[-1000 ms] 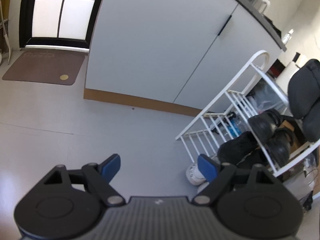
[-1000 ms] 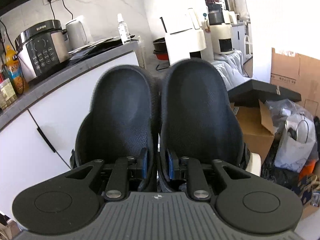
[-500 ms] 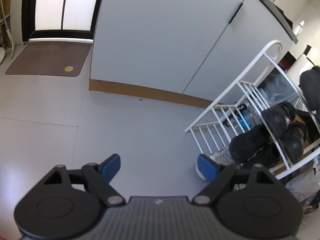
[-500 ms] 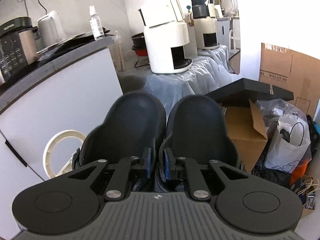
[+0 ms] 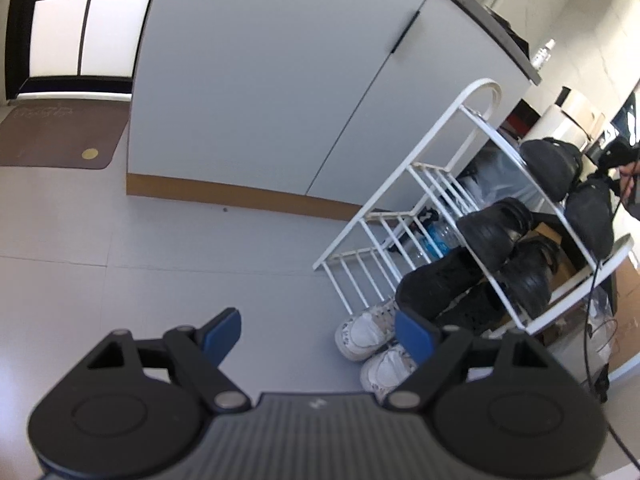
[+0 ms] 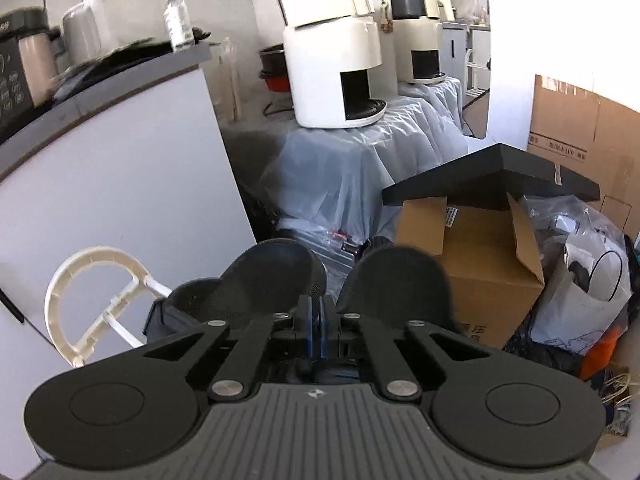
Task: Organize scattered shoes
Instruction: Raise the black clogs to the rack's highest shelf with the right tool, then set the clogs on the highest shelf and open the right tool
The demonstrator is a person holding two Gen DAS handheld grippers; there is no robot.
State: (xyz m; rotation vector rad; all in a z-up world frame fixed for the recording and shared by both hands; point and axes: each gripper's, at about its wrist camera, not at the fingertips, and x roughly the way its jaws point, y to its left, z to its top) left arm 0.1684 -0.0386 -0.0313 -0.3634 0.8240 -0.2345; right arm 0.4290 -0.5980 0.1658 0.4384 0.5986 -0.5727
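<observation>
My right gripper (image 6: pixel 314 330) is shut on the inner walls of a pair of black mesh shoes (image 6: pixel 276 276), whose toes splay apart beyond the pads. They hang just right of the white shoe rack's arch (image 6: pixel 96 256). In the left wrist view the same pair (image 5: pixel 552 164) sits at the rack's top shelf (image 5: pixel 476 92). Other black shoes (image 5: pixel 492 232) fill the middle shelf and more lie lower (image 5: pixel 436 284). White sneakers (image 5: pixel 364 334) stand on the floor at the rack's foot. My left gripper (image 5: pixel 318 330) is open over the floor, holding nothing, its right finger close to the sneakers.
A grey cabinet (image 5: pixel 260 80) stands behind the rack, with a brown doormat (image 5: pixel 60 136) by the door. Past the rack are a cardboard box (image 6: pixel 480 264), white appliances (image 6: pixel 332 72) on a plastic-covered table, and bags (image 6: pixel 592 300).
The right gripper has sunk with the black pair from counter height to the rack's arch, and the toes have spread apart. The left view has shifted toward the rack, showing more of the white sneakers.
</observation>
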